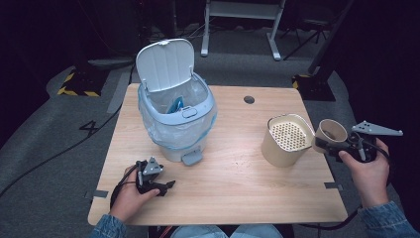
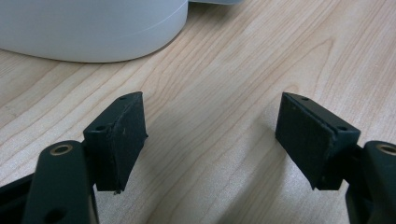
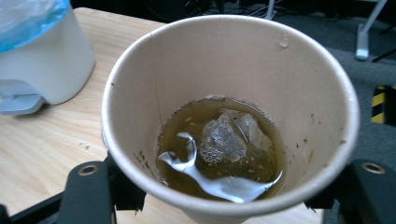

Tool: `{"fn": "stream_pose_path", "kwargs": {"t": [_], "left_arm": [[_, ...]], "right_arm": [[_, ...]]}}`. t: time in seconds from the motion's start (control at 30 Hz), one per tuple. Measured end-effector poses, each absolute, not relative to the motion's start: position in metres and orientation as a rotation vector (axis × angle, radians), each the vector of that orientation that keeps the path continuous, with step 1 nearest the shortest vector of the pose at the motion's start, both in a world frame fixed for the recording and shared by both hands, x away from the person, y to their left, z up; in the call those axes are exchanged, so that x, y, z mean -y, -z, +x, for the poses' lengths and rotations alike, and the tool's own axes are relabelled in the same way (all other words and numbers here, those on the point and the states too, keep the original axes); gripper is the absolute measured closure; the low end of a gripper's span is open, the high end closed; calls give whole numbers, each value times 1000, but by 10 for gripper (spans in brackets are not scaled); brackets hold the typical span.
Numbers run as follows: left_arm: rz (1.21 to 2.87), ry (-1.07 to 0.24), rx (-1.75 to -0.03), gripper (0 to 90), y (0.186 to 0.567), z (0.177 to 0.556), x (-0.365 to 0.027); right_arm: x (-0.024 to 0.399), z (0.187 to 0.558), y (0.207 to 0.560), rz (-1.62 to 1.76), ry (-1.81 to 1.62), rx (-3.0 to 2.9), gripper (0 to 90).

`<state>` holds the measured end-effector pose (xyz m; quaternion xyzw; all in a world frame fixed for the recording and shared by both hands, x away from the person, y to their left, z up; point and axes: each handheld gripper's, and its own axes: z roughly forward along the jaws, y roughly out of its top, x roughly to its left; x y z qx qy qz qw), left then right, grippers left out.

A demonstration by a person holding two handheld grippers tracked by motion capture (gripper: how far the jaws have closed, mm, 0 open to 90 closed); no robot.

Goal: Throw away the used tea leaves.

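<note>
Where black jaws clamp, round paper cup (image 3: pixel 233 93) holds tea.

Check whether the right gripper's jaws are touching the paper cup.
Touching. In the right gripper view the right gripper has one jaw pressed against each side of the paper cup, which is held off the table.

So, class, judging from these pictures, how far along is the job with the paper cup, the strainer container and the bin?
Done: the bin stands lined, its lid open, and the right gripper has the paper cup clamped and tilted beside the strainer container. In hand: the cup holds tea and a teabag, unpoured. Left, probably: strain the liquid, then bin the teabag and cup. The left gripper rests open on the table.
</note>
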<state>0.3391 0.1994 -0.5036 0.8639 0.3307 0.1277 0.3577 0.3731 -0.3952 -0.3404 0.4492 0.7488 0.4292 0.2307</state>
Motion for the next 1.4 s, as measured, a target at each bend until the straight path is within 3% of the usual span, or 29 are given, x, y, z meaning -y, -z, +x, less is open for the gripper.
{"fn": "stream_pose_path", "kwargs": {"t": [0.57,1.4], "left_arm": [[2227,-328,-860,249,504,339,-199],[2226,-327,-859,249,504,339,-199]], "right_arm": [[399,407,336,1051,-963,-2079,327],[368,427,340,689,-559,-2119,334]]}}
